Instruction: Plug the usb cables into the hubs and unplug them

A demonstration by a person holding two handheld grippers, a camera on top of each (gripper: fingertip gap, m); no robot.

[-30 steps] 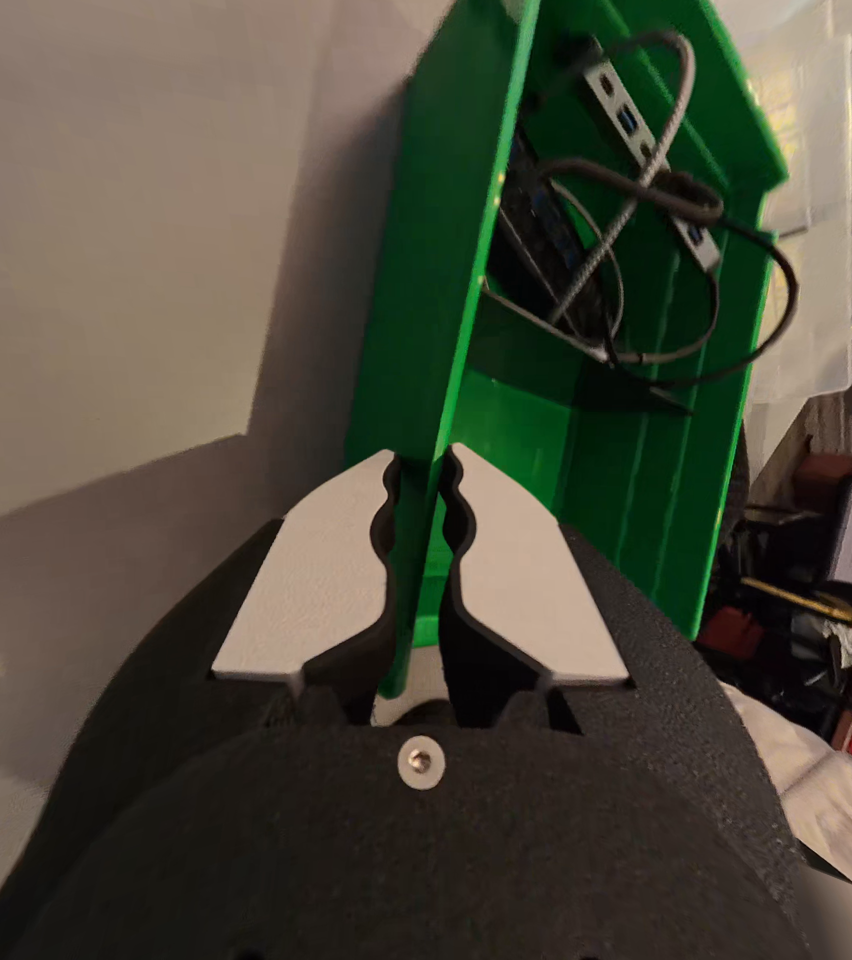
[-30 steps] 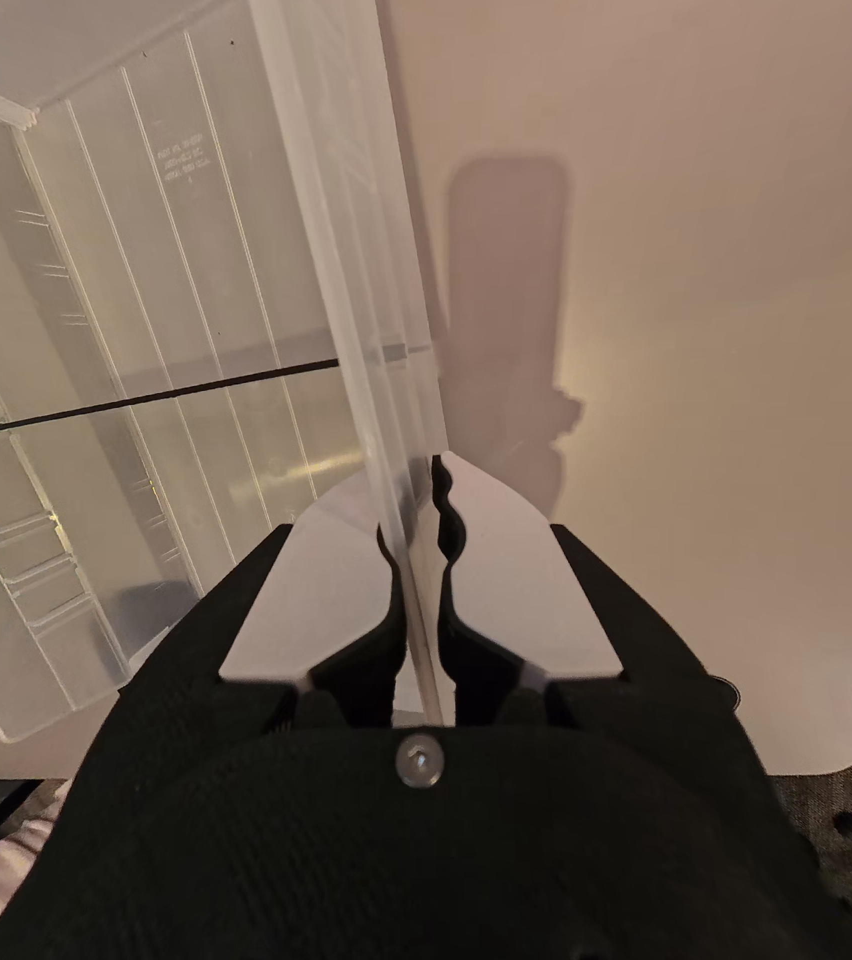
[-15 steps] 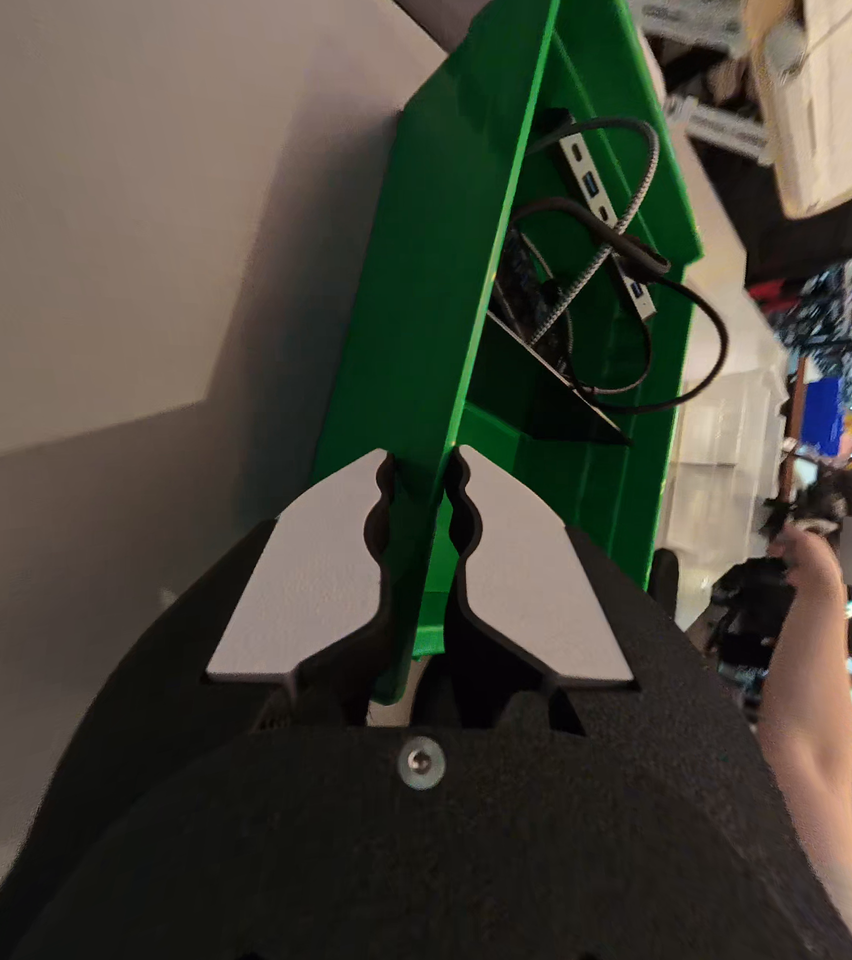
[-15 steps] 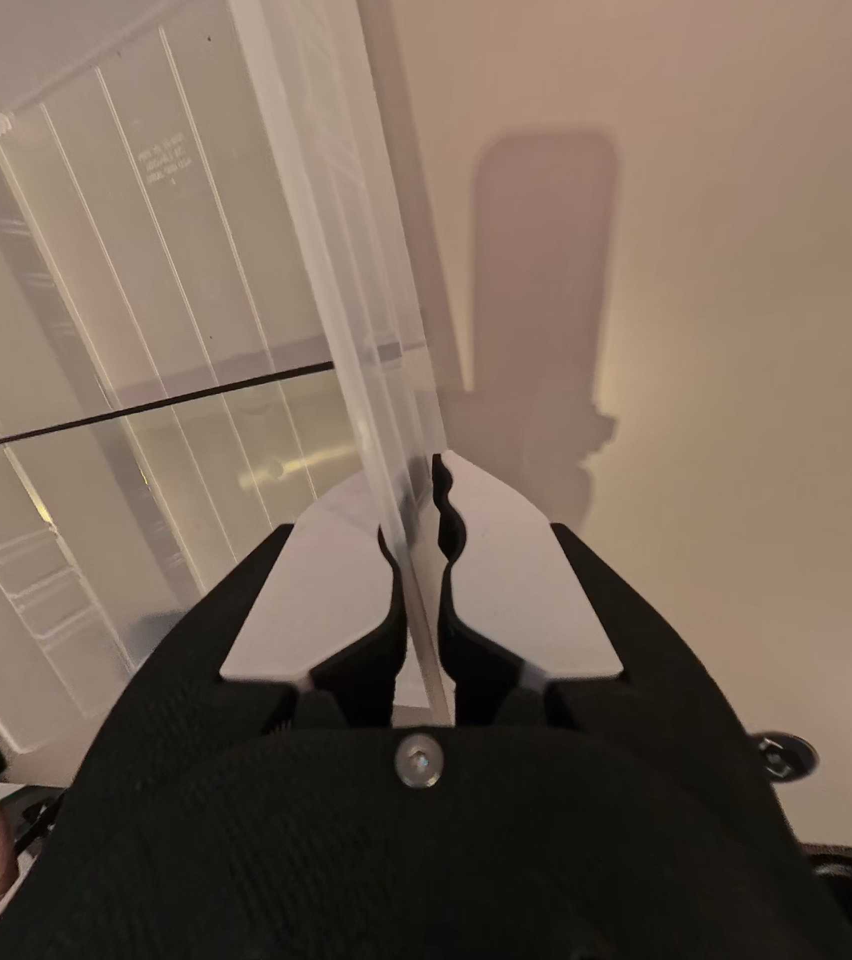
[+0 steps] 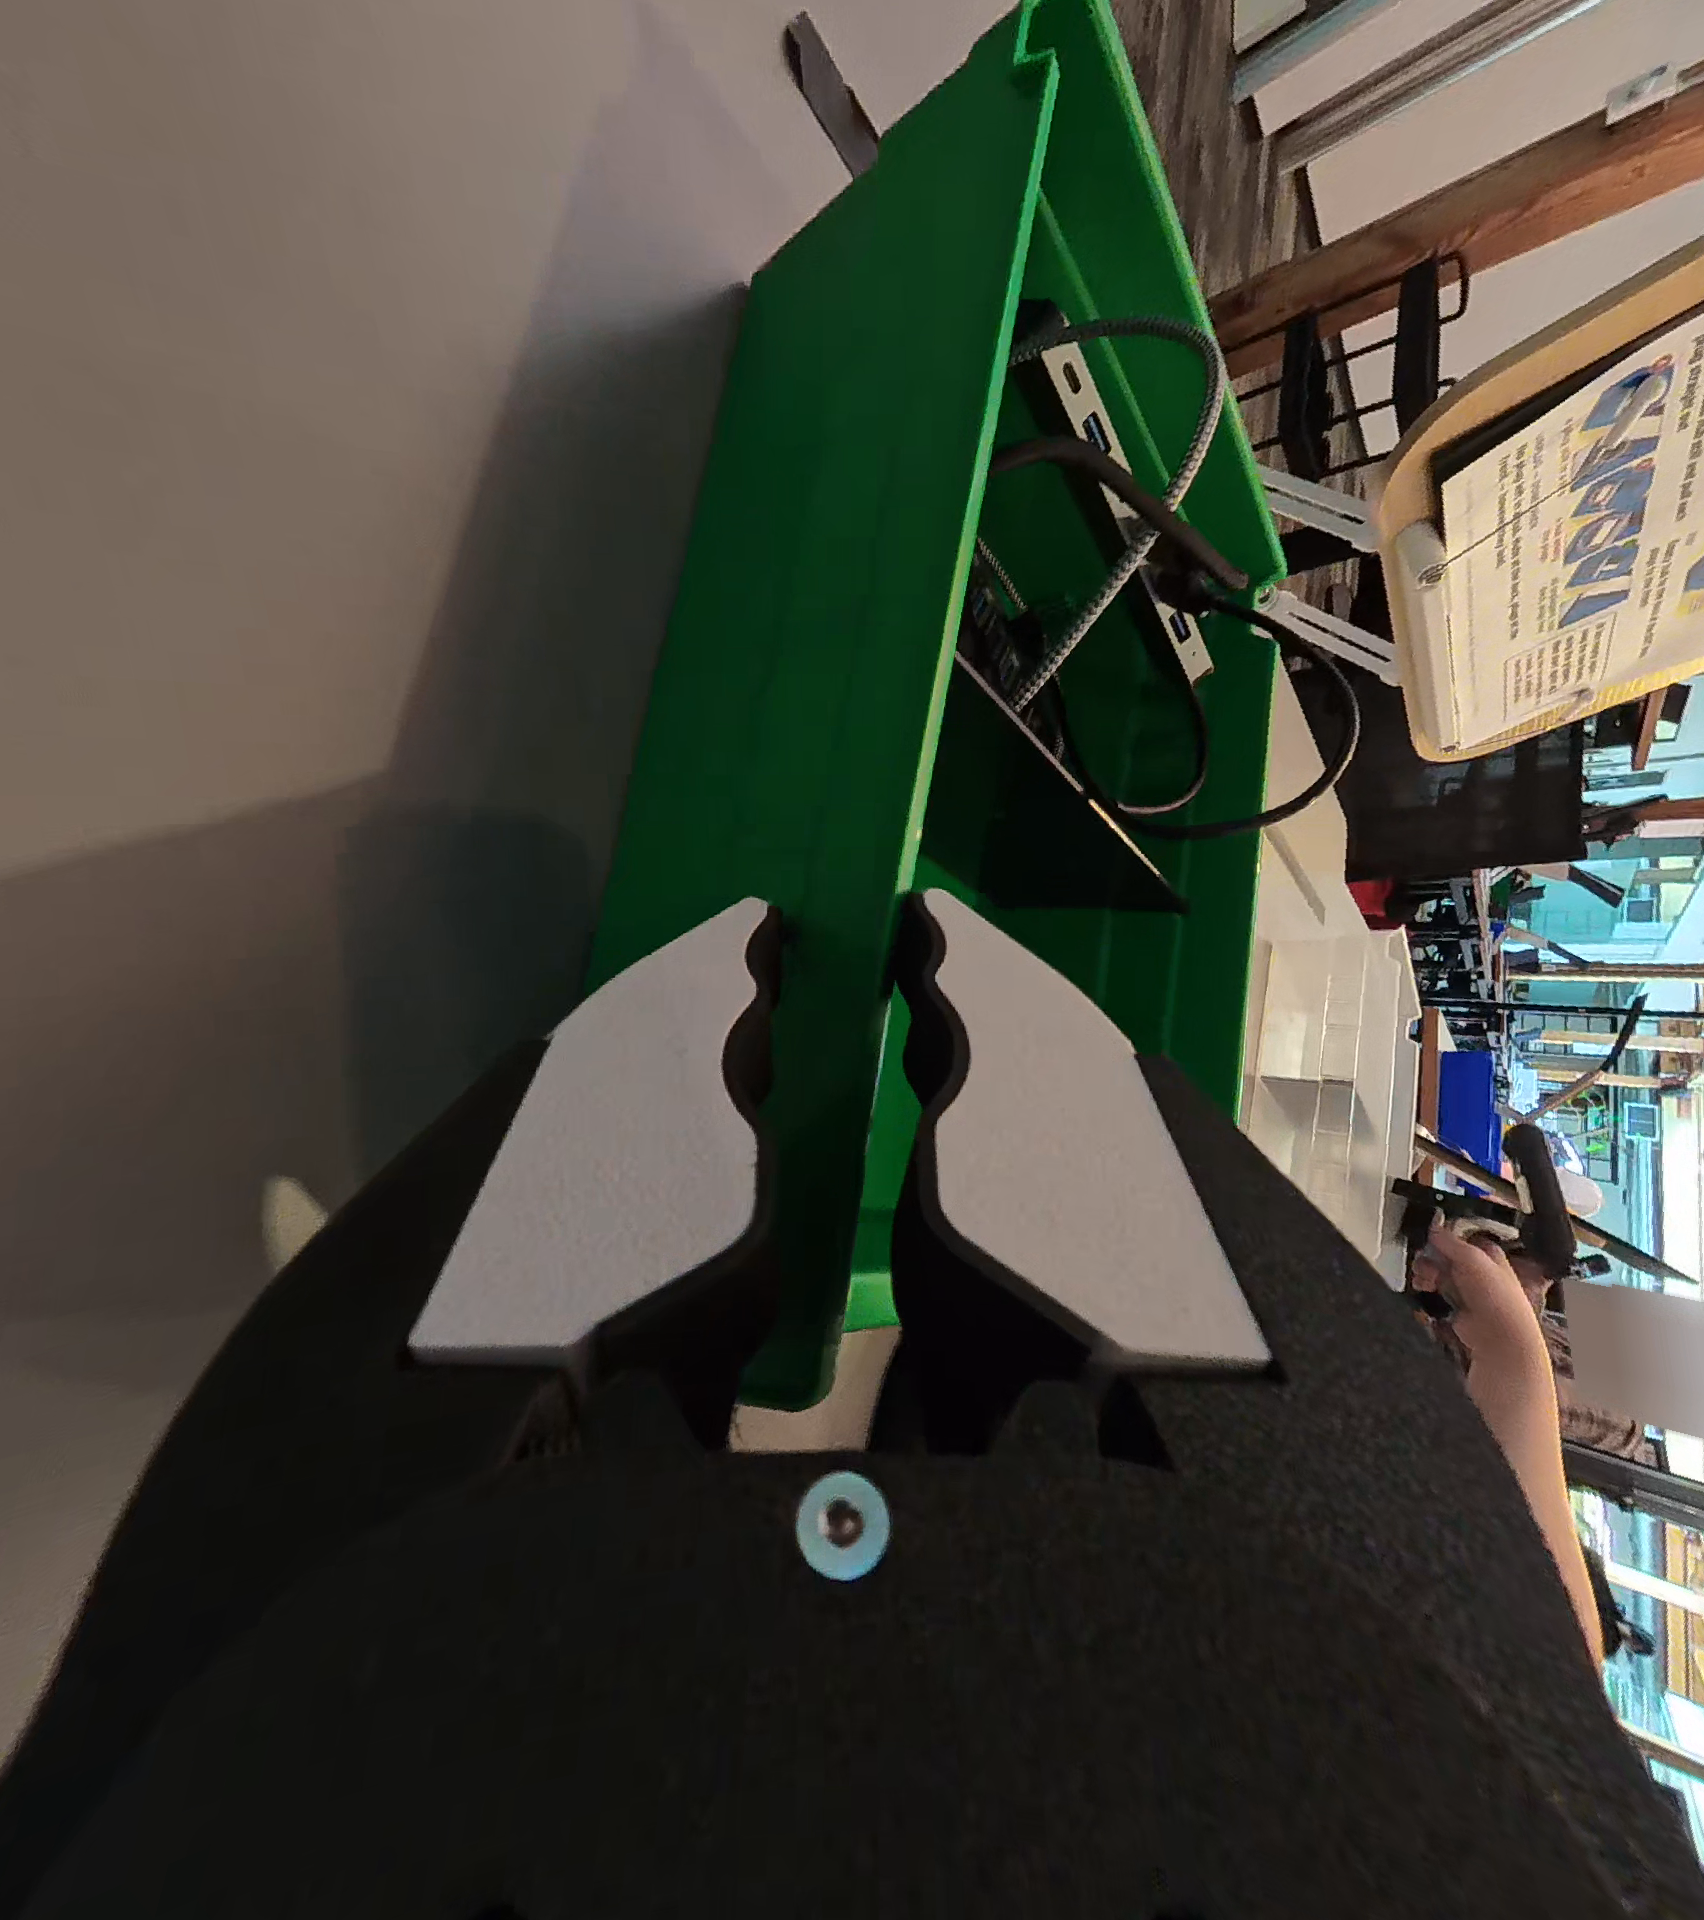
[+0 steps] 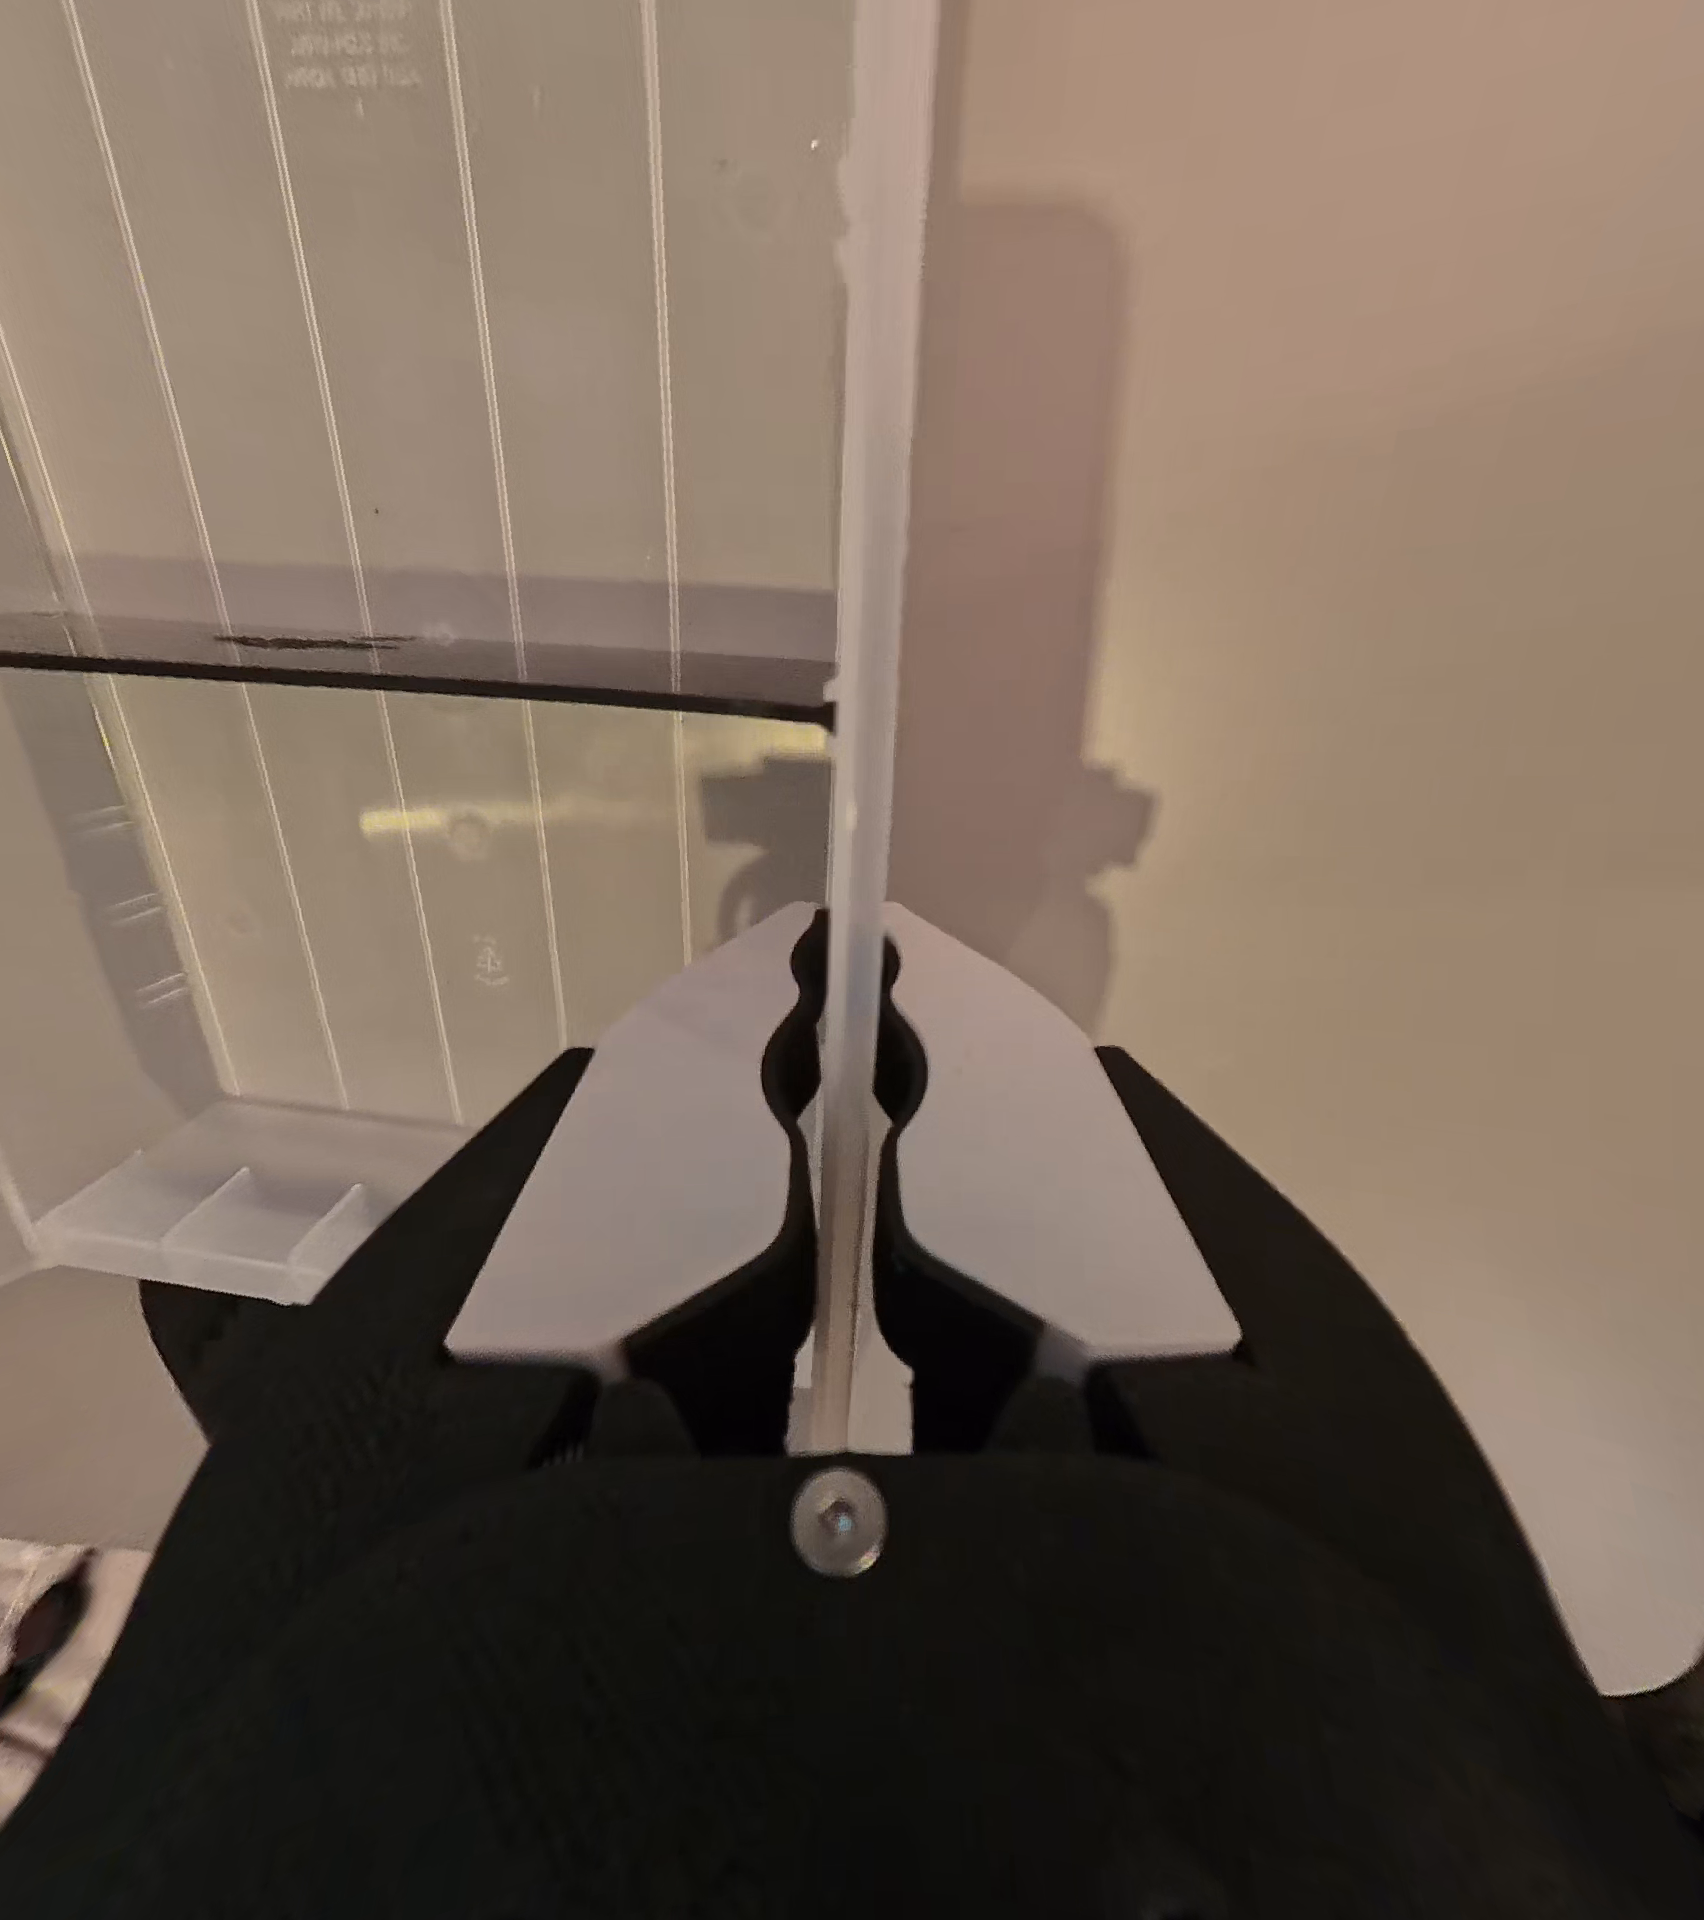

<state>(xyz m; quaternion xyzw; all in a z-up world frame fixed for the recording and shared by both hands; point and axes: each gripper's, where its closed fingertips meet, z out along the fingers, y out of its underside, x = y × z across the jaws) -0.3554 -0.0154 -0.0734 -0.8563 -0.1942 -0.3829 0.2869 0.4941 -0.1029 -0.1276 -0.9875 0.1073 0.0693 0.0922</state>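
Table (image 5: 204, 520): pale surface filling the left of the left wrist view, with shadow across it.
Left gripper (image 5: 843, 914): fingers clamped on the side wall of the green bin (image 5: 827, 623), one finger outside the wall, one inside.
Green bin: held tilted, its open side turned to the right of the view.
Hubs: a silver hub (image 5: 1118, 488) lies against the bin's far wall; a dark hub (image 5: 1009, 644) sits lower, nearer the gripped wall.
Cables: a braided grey cable (image 5: 1196, 416) and a black cable (image 5: 1274, 805) loop inside the bin; the black one spills over its right rim.
Person's hand (image 5: 1471, 1288): at the right edge, well apart from the bin.
Clear bin (image 6: 360, 520): fills the left of the right wrist view.
Right gripper (image 6: 853, 920): fingers pinched on the clear bin's thin wall, seen edge-on.
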